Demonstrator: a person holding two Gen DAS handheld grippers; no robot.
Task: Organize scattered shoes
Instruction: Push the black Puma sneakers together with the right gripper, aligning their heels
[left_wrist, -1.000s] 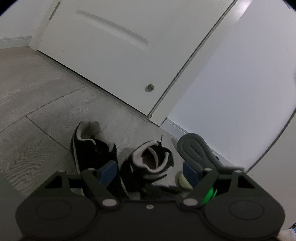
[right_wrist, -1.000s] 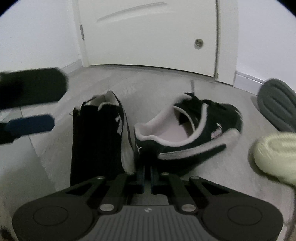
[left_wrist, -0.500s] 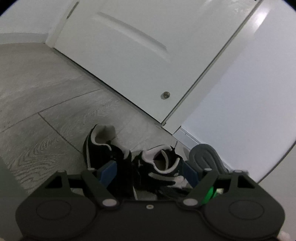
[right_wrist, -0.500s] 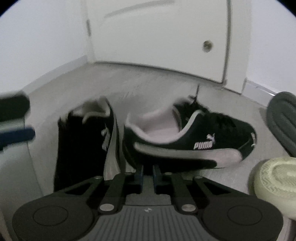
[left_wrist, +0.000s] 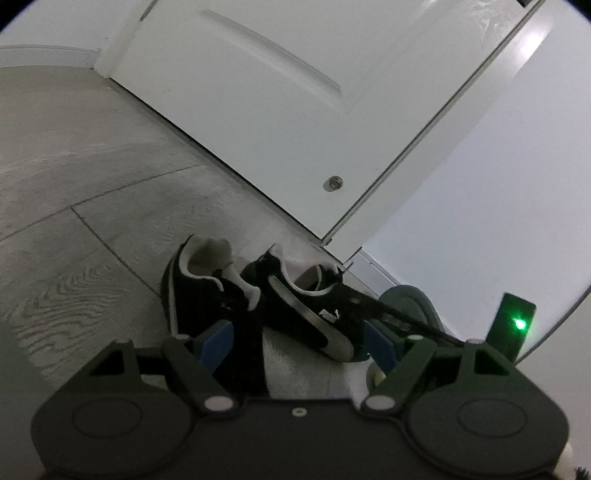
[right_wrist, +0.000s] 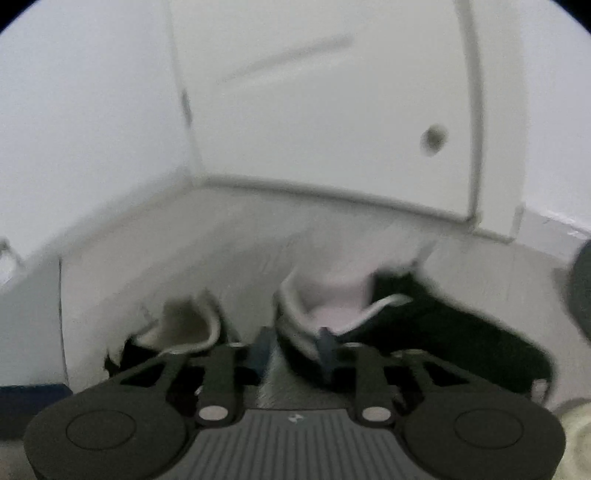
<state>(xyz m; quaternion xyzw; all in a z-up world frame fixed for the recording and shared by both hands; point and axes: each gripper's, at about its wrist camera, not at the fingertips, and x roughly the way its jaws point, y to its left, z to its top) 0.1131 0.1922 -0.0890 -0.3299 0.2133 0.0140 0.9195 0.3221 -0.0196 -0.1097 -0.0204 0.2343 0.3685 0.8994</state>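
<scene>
the two black sneakers (left_wrist: 258, 295) are seen side by side on the floor (left_wrist: 74, 229) near the door's corner. the right gripper (right_wrist: 293, 345) has just been opening around a heel collar, releasing it; the left gripper (left_wrist: 299, 336) is held wide, empty. next, the grey shoe (left_wrist: 413, 302) probably needs a grasp.

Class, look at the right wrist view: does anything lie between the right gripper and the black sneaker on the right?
Nothing visible does. The right gripper is open, its jaws having just been opening, directly before the heel of the black sneaker.
</scene>
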